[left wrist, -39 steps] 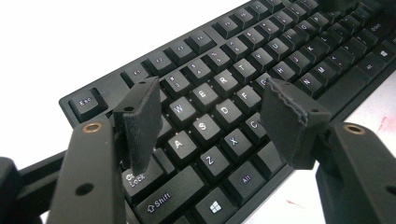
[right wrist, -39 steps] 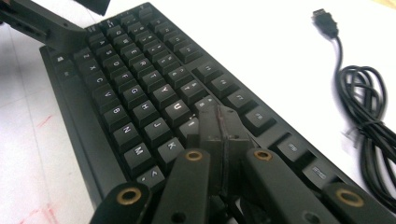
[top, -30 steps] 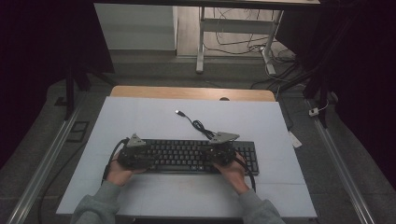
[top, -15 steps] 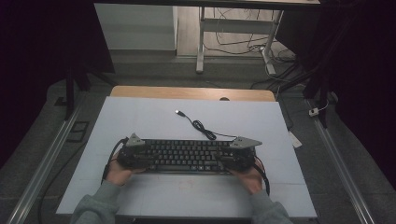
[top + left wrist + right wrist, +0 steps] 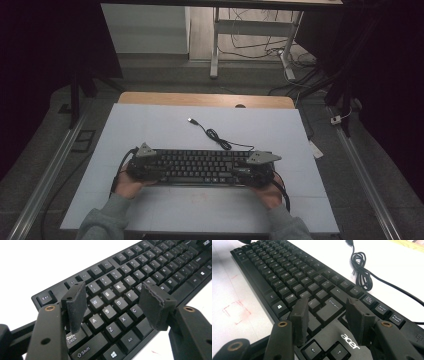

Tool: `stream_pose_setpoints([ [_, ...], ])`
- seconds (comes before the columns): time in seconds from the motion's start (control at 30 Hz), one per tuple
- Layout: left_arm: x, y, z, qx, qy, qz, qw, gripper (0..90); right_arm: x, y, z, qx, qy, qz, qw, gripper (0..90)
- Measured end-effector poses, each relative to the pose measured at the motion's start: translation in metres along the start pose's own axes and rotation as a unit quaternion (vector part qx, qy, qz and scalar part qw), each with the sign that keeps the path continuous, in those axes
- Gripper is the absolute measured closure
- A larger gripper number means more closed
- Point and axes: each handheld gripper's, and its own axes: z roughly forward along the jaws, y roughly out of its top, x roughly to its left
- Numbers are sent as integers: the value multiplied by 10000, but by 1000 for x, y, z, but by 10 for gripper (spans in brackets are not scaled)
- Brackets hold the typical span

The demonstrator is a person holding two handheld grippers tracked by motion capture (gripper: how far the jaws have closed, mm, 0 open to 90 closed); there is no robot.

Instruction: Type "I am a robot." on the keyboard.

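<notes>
Black keyboard (image 5: pixel 294 282), "acer" by arrow keys; smaller key legends perhaps unreadable.

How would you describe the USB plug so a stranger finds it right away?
Start at the white table and find the black keyboard near its front. A thin black cable leaves its far edge, bunches into a small coil, then runs on. The USB plug is its free end, lying alone on bare table.

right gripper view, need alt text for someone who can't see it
The open hand-held gripper hovers over the right end of a black keyboard, near the Enter key. A coiled black cable lies on the white table beyond.
</notes>
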Motion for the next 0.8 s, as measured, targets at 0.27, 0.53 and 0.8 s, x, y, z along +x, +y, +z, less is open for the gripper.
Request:
stream_pose_setpoints([
  [0.27, -8, 3, 2, -189, -97, 75, 9997, 442, 0, -1, 3, 79, -6, -11, 10000, 533],
  [0.53, -19, 7, 9, -183, -301, 192, 9992, 605, -1, 0, 3, 73, -43, -11, 10000, 534],
  [0.8, -30, 8, 17, 10, -447, 444, 9980, 889, 0, 0, 4, 66, -22, -35, 10000, 533],
])
